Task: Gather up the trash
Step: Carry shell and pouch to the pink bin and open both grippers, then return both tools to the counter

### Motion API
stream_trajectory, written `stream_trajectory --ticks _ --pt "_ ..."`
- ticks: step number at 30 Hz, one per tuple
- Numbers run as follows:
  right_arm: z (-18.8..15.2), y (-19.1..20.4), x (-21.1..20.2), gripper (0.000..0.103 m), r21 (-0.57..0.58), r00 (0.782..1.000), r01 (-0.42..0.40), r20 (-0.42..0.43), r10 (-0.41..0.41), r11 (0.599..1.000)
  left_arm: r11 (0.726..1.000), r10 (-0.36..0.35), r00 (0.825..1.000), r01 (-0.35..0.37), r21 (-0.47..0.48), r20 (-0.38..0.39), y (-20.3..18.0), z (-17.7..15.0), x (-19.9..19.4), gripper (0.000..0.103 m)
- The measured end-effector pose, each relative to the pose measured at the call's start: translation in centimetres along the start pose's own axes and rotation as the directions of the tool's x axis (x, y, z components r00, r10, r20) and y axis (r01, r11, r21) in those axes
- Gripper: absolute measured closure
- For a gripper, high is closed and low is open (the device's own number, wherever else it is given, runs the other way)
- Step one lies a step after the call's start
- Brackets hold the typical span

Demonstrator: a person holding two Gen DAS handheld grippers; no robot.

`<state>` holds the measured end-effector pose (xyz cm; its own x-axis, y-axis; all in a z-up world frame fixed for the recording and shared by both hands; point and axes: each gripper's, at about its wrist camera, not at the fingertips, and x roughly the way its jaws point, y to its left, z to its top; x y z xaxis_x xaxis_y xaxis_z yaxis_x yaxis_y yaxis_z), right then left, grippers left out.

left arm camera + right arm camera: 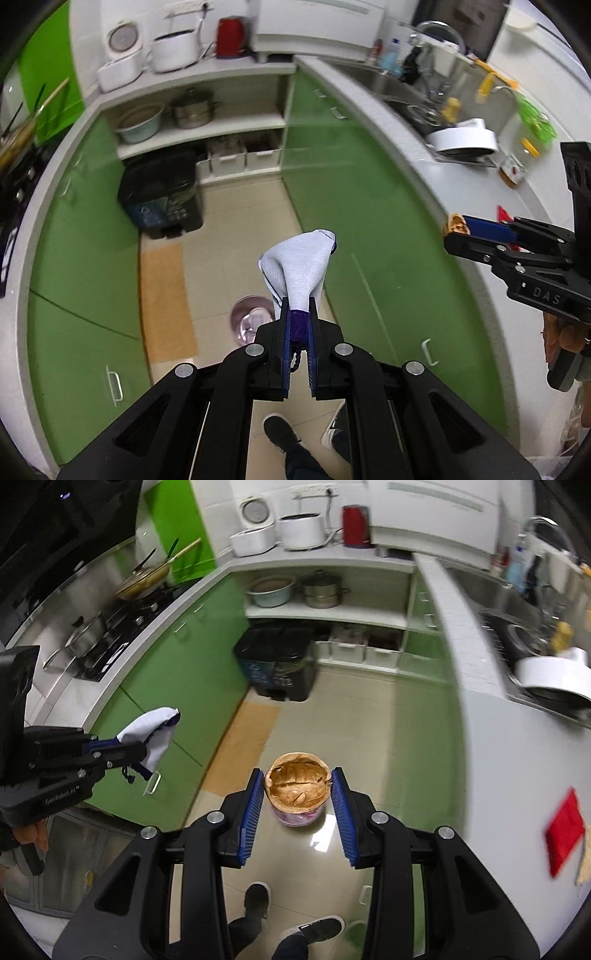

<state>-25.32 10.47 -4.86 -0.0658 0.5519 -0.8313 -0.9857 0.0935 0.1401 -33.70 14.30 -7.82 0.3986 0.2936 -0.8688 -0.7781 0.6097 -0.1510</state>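
I'm mid-carry: both grippers loaded, heading for disposal.

My left gripper (298, 314) is clamped on a pale cloth (297, 267) with dark purple trim, bunched above the fingertips and held in the air over the floor. My right gripper (298, 786) pinches a walnut shell (297, 783) between its blue pads (252, 805), cut side facing the camera. The shell half looks empty, so I judge it trash.

Directly below the shell, on the floor, sits a small pink bin (295, 818); in the left wrist view the same bin (251, 317) shows just left of the clamped fingers. A larger black bin (277, 664) stands farther off, against the shelf (325, 614) at the end of the aisle.

Step in hand, as I read it: transport, with the drop not yet done. Next move calls for lowering the right gripper over the pink bin's mouth, then opening the fingers so the shell falls inside. The shell is round and light, so it could bounce off the rim if dropped from high up. Whether the cloth is trash I can't tell.

Room: narrow aisle between green cabinets (166, 672) on both sides, white counter edge (461, 686) close on the right. Floor ahead is open to the black bin; a tan mat (243, 746) lies along the left cabinets. My shoes (317, 928) are just behind the pink bin, so I keep clear of kicking it. The grippers are well apart.
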Motion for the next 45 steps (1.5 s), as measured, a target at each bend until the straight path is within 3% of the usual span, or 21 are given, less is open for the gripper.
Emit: stream_trajectory --ticks 6,15,16,18,19,22,28,38,40,41,42,45 --pt "-0.3 -0.1 10.5 0.066 0.003 0.997 -0.012 -0.074 0.012 1.000 0.999 -0.006 0.998 0.004 -0.046 -0.056 5.2 -1.3 8.0 0.096" --pt "-7.9 -4.7 28.6 0.066 0.022 0.994 0.009 -0.113 -0.006 1.000 0.995 -0.040 0.994 0.031 -0.092 -0.100 10.8 -6.6 29.8 0.093" --pt "-8.6 -5.1 30.1 0.066 0.023 0.993 0.012 -0.117 -0.009 1.000 0.995 -0.046 0.994 0.037 -0.098 -0.096 11.4 -7.2 32.0 0.085" --pt "-10.2 -6.1 33.3 0.066 0.023 0.992 0.013 -0.128 -0.010 1.000 0.994 -0.043 0.995 0.034 -0.102 -0.093 12.3 -8.1 35.4 0.044" --pt "-10.7 -6.3 34.3 0.066 0.019 0.991 0.013 -0.131 -0.010 1.000 0.994 -0.037 0.996 0.028 -0.105 -0.086 12.7 -8.6 37.1 0.010" --pt "-12.1 -6.8 37.6 0.066 0.002 0.989 0.008 -0.147 -0.008 1.000 0.992 -0.018 0.997 0.008 -0.124 -0.077 14.0 -9.5 40.5 0.006" --pt "-13.2 -6.2 42.6 0.066 -0.018 0.984 -0.031 -0.176 0.028 0.999 0.985 0.005 0.998 -0.017 -0.172 -0.068 15.8 -11.3 42.5 0.006" --pt "-12.1 -2.9 47.8 0.065 -0.075 0.974 -0.114 -0.206 0.097 0.991 0.970 0.056 0.997 -0.068 -0.233 -0.056 20.0 -13.0 40.7 0.006" --pt "-12.0 -2.6 48.8 0.039 -0.082 0.974 -0.110 -0.209 0.091 0.991 0.967 0.066 0.996 -0.076 -0.242 -0.052 20.6 -13.2 40.3 0.006" --pt "-11.9 -2.6 49.2 0.007 -0.080 0.975 -0.107 -0.205 0.089 0.991 0.966 0.070 0.996 -0.081 -0.245 -0.051 20.8 -13.4 40.2 0.006" --pt "-11.9 -2.6 49.4 0.003 -0.078 0.976 -0.106 -0.197 0.089 0.991 0.966 0.073 0.996 -0.083 -0.246 -0.051 21.0 -13.4 40.2 0.006" --pt "-12.1 -2.7 49.8 0.003 -0.077 0.974 -0.085 -0.214 0.066 0.993 0.964 0.080 0.995 -0.092 -0.249 -0.056 21.4 -13.8 40.3 0.006"
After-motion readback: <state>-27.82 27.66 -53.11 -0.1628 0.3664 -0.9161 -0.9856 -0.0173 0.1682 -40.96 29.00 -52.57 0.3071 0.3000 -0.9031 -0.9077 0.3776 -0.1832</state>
